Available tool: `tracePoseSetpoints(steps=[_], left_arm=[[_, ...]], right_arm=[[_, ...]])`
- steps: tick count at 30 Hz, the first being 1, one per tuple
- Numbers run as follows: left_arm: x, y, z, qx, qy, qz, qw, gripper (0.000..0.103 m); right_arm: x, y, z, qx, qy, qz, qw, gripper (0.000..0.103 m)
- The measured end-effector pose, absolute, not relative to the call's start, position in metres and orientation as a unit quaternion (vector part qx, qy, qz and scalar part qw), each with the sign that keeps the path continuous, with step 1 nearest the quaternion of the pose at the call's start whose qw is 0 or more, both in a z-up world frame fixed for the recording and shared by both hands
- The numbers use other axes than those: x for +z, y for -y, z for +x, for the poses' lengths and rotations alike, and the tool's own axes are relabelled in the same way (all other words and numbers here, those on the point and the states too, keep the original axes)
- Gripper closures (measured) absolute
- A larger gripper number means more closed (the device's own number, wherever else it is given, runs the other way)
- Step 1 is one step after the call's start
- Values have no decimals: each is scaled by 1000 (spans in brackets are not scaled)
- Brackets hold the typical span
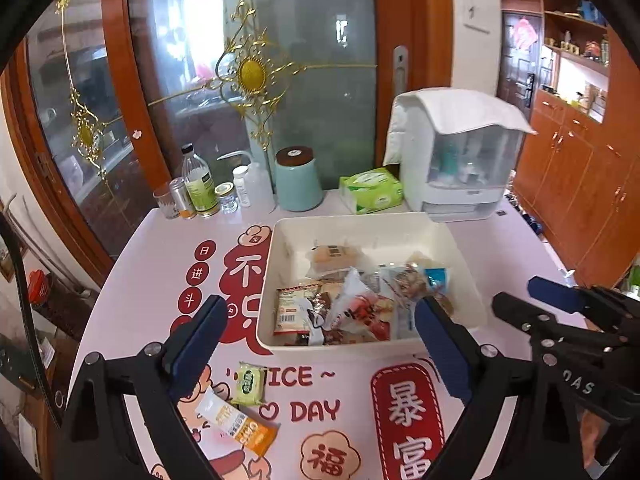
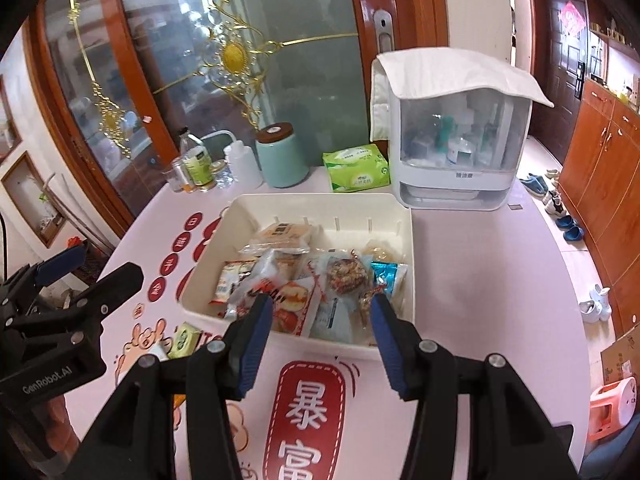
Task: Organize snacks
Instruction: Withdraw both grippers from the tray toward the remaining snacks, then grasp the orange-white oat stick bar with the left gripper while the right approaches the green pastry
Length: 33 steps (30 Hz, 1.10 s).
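With the left hand-held gripper (image 1: 316, 344) wide and empty and the right hand-held gripper (image 2: 320, 344) half open and empty, the next grasp should straddle the green packet (image 1: 249, 383) just before the bin (image 1: 400, 224), squarely across its flat sides.

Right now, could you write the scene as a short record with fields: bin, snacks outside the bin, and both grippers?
bin: white bin, many wrapped snacks inside, on the printed table cover
snacks outside: green packet and orange-white packet, both on the cover before the bin
left gripper: open, holding nothing, above the table
right gripper: open, holding nothing, over the bin's near edge
behind bin: teal canister, green tissue pack
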State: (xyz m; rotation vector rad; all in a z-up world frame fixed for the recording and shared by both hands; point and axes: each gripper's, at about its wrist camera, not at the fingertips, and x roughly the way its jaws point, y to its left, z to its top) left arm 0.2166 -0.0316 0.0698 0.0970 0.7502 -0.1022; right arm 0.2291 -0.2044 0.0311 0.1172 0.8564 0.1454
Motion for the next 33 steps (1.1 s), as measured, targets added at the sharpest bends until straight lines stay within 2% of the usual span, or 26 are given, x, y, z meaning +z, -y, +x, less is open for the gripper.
tracePoseSetpoints(steps=[9, 21, 33], left_arm=[[74, 19, 154, -88, -348, 44, 932, 6], [40, -34, 88, -53, -306, 49, 949, 2], [-35, -106, 122, 48, -353, -5, 934, 2]], right_arm=[[34, 194, 177, 117, -397, 58, 909, 47], [16, 168, 125, 162, -378, 40, 911, 40], [-45, 117, 149, 171, -436, -8, 883, 40]])
